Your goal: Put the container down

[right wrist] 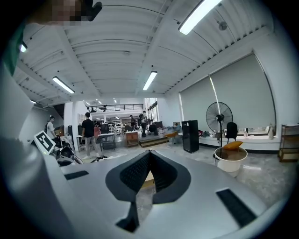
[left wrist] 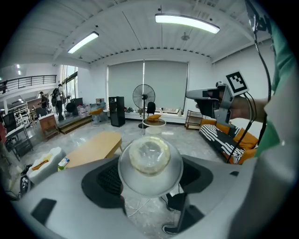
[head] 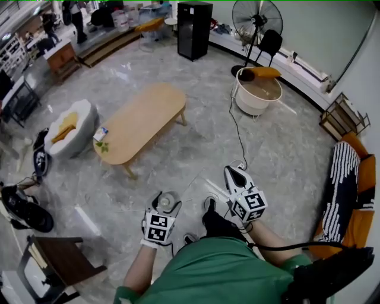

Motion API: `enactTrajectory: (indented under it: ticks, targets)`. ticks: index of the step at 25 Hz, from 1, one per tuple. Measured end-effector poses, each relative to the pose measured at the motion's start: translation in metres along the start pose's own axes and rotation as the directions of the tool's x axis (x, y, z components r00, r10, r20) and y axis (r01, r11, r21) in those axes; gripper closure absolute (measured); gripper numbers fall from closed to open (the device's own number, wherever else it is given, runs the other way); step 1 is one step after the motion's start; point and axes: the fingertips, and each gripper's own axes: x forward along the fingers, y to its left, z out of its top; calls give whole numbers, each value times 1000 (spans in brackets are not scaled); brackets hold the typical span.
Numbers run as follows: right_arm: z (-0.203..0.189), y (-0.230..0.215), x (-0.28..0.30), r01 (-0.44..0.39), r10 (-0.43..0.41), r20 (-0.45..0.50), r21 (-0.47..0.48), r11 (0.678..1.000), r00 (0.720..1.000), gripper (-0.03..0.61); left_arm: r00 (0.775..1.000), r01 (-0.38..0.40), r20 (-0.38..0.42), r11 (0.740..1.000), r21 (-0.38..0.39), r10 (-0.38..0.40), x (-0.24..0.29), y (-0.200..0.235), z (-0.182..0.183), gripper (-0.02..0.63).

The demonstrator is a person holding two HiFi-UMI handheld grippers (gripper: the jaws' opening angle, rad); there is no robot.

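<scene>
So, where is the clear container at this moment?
The clear container is held between the fingers of the left gripper, low in the head view, over the floor short of the wooden table.

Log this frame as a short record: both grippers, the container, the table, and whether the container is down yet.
left gripper: closed on the container, held over the floor
right gripper: jaws together, nothing between them
container: round, clear, gripped by its sides between the left jaws
table: wooden, ahead of the person, a carton at its near end
other: white tub and fan beyond the table
task state: container not yet put down
</scene>
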Motion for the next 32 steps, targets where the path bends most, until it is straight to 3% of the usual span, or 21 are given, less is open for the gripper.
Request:
enactTrajectory:
  ticks: [13, 20, 32]
  targets:
    - [0, -82, 144, -146, 147, -6, 82, 986, 989, 557, 993, -99, -57, 995, 1, 99, 113, 59, 81, 270]
    - [28, -138, 217, -208, 208, 3, 77, 975, 978, 557, 987, -154, -40, 988, -26, 153, 177, 86, 145, 270]
    - [24, -181, 290, -224, 228, -20, 120, 967, 973, 557, 981, -178, -90, 983, -38, 174, 237, 130, 174, 270]
